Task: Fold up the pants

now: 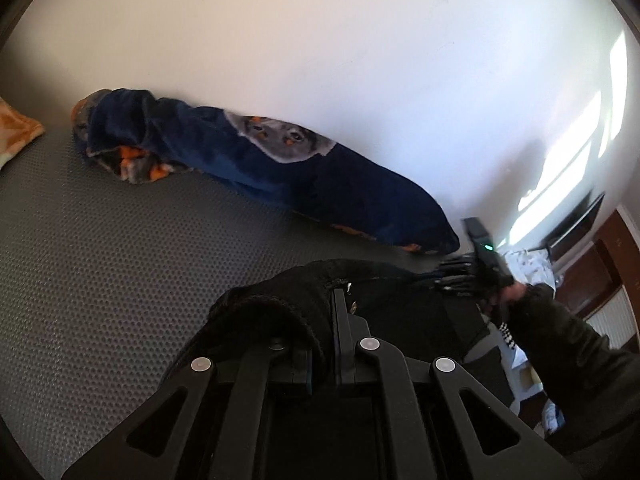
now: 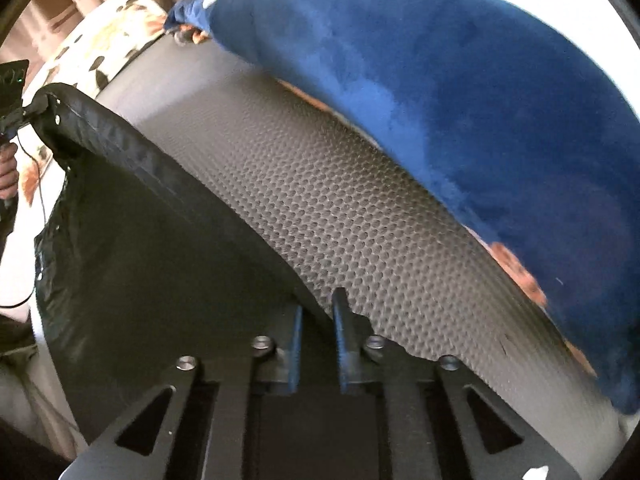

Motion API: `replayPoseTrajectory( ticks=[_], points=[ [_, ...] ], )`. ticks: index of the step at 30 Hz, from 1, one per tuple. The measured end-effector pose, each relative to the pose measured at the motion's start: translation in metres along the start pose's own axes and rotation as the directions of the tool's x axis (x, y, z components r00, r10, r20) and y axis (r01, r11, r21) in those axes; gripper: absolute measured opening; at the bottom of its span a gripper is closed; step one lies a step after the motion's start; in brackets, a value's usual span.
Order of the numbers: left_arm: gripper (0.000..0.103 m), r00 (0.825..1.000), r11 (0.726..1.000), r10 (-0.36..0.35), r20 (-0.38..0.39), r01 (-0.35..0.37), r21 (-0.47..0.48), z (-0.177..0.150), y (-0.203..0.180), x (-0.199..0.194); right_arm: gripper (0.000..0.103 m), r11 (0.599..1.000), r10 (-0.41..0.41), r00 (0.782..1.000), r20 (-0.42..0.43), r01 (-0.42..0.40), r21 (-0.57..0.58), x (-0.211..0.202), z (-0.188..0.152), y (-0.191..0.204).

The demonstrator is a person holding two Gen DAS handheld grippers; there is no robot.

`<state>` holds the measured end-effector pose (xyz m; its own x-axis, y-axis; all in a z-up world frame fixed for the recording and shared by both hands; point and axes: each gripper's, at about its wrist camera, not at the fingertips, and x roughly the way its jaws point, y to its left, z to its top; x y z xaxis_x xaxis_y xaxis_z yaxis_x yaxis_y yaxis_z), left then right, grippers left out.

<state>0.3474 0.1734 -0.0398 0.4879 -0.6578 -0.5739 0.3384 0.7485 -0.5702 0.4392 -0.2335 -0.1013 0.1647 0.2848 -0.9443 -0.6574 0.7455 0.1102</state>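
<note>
Left wrist view: the left gripper (image 1: 322, 344) has its fingers closed on a bunched edge of the black pants (image 1: 304, 296), above the grey honeycomb mat (image 1: 100, 264). A blue blanket (image 1: 280, 168) lies beyond the pants.

Right wrist view: the right gripper (image 2: 318, 320) has its fingers pinched on the pants (image 2: 140, 240) waistband, which stretches taut above the mat (image 2: 320, 208), the blanket (image 2: 460, 100) beyond.

Count: one pair of black pants (image 1: 304, 300), one blue blanket (image 1: 280, 168), one grey honeycomb mat (image 1: 100, 280), one floral cloth (image 2: 108, 36), two grippers (image 1: 322, 344) (image 2: 318, 328).
</note>
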Motion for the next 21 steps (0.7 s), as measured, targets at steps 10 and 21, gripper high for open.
replayPoseTrajectory(
  ticks=[10,21],
  points=[
    [0.008,0.999,0.998,0.037,-0.03,-0.036,0.056,-0.048,-0.039,-0.058,0.008,0.982,-0.185,0.968,0.171,0.175,0.072,-0.104,-0.076,0.07],
    [0.013,0.971,0.989,0.127,-0.204,-0.107,0.106,-0.165,-0.05,-0.081,0.008,0.987,-0.115,0.989,0.093,0.104,0.119,-0.083,-0.192,0.165]
  ],
)
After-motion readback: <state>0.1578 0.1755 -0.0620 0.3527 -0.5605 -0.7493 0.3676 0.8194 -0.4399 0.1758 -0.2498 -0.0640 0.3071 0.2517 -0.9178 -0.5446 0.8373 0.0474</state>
